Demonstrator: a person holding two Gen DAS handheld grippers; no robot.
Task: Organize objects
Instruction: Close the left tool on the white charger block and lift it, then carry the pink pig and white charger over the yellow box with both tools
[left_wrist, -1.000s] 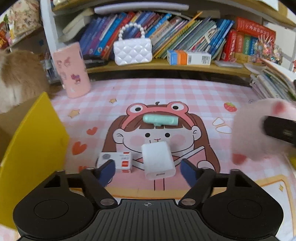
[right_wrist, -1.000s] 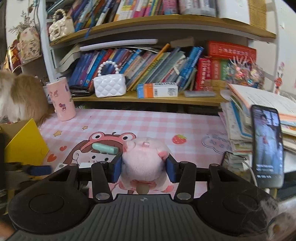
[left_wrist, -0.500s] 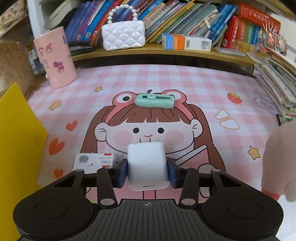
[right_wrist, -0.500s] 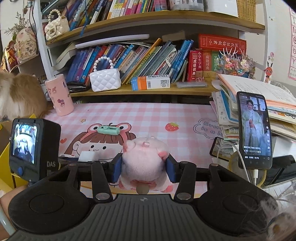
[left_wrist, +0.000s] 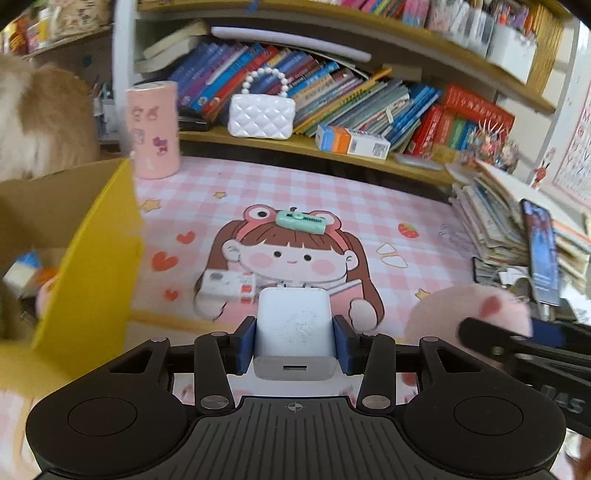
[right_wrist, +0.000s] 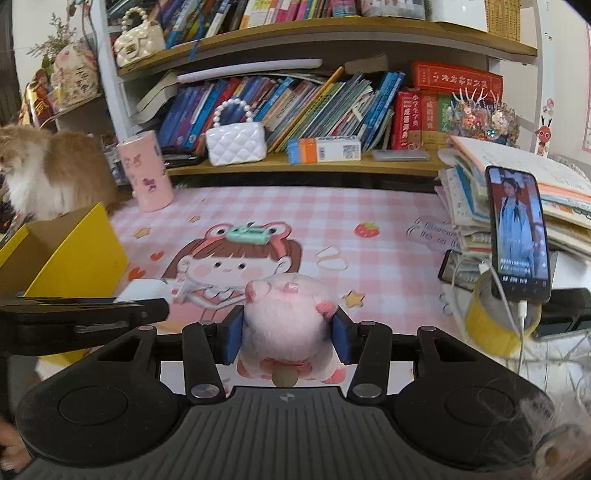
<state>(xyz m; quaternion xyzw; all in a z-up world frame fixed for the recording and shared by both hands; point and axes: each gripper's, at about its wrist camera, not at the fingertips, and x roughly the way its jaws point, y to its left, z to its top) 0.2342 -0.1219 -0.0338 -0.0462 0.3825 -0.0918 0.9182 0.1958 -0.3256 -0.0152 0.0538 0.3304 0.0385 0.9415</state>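
My left gripper (left_wrist: 293, 341) is shut on a white charger block (left_wrist: 293, 325), held up above the pink cartoon mat (left_wrist: 332, 192). My right gripper (right_wrist: 287, 334) is shut on a pink plush pig (right_wrist: 290, 321), also off the mat; the pig (left_wrist: 467, 314) shows at the right of the left wrist view. A mint green clip (left_wrist: 301, 221) lies on the cartoon frog hat, and the clip (right_wrist: 246, 234) shows in the right wrist view too. A small white card box (left_wrist: 227, 285) lies on the mat just ahead of the charger. An open yellow box (left_wrist: 92, 258) stands at the left.
A pink tumbler (left_wrist: 153, 129) and a white quilted handbag (left_wrist: 261, 114) stand at the back by the bookshelf. A furry cat (right_wrist: 48, 173) sits behind the yellow box (right_wrist: 74, 254). At the right are a book stack (right_wrist: 517, 192) and a propped phone (right_wrist: 519, 232).
The left gripper closed on the white charger and lifted it off the mat, swinging toward the yellow box. The right gripper kept its grip on the pig and shifted sideways.
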